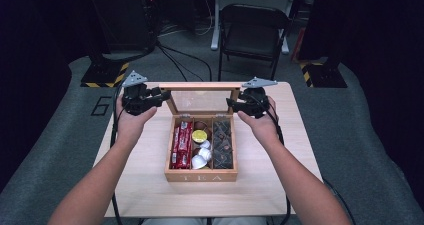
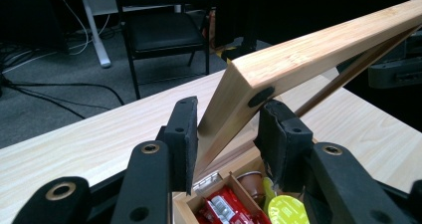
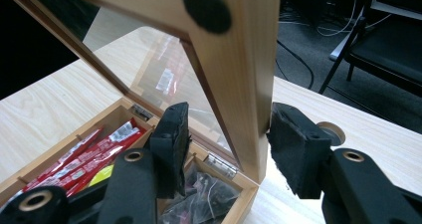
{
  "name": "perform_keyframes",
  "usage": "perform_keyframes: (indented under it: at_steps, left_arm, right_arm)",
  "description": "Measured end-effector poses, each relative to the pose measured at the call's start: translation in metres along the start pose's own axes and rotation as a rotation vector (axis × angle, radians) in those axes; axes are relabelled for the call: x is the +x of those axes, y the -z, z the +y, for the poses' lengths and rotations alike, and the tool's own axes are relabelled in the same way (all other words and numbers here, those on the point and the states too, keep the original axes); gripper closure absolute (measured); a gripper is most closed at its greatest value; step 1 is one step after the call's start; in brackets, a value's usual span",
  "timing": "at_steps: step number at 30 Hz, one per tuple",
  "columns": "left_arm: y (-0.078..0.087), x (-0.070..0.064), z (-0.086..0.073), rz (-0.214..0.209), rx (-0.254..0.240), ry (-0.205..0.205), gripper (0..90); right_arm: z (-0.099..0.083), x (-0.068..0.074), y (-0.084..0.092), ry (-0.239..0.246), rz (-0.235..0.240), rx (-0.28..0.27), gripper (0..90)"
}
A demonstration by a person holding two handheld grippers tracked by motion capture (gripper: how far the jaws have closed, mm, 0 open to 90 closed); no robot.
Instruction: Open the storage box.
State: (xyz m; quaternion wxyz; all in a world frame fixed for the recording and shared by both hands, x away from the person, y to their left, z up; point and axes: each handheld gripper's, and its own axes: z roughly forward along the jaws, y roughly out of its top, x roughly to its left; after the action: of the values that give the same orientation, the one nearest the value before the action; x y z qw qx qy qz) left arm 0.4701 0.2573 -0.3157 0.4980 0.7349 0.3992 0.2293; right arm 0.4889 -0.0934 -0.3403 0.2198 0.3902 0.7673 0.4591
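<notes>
The wooden tea box stands at the middle of the bench, its glass-paned lid raised on the rear hinges and standing nearly upright, so all three compartments are exposed: red sachets at the left, small capsules and pods in the centre, dark wrapped bags at the right. The left gripper straddles the lid's left side rail, its jaws narrowed around the wood, one pad touching the edge and the other just beside it. The right gripper brackets the right side rail, its jaws parted a little wider than the wood, one pad at the outer face, the other clear of the inner face. Judged from this arrangement, the opening is essentially complete; what remains appears to be releasing the lid so that it stands unaided and withdrawing both grippers.
</notes>
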Motion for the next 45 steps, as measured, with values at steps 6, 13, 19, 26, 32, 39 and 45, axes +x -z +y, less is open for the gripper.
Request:
perform_keyframes:
  at_steps: [6,13,19,26,32,39,45]
  left_arm:
    - [-0.005,0.003,0.004,0.009,-0.006,0.011,60.7]
    - [-0.009,0.005,0.004,0.014,-0.011,0.019,60.8]
    - [-0.016,0.010,-0.001,0.007,0.008,0.010,60.4]
    - [-0.028,0.014,-0.010,0.009,0.012,0.022,59.0]
    - [-0.038,0.019,-0.020,0.012,0.041,0.028,59.2]
    - [-0.044,0.024,-0.024,0.011,0.044,0.043,60.4]
    - [-0.046,0.026,-0.027,0.006,0.041,0.047,62.9]
  right_arm:
    - [-0.002,-0.007,-0.009,-0.018,-0.002,-0.002,53.7]
    - [-0.001,-0.016,-0.013,-0.060,0.011,-0.014,60.2]
    - [-0.001,-0.014,-0.014,-0.055,-0.004,-0.013,61.2]
    - [0.002,-0.015,-0.016,-0.047,-0.011,-0.008,61.7]
    - [0.004,-0.016,-0.018,-0.046,-0.018,-0.006,62.0]
    - [0.005,-0.018,-0.023,-0.056,-0.029,-0.003,62.1]
    - [0.003,-0.020,-0.028,-0.051,-0.023,-0.002,59.9]
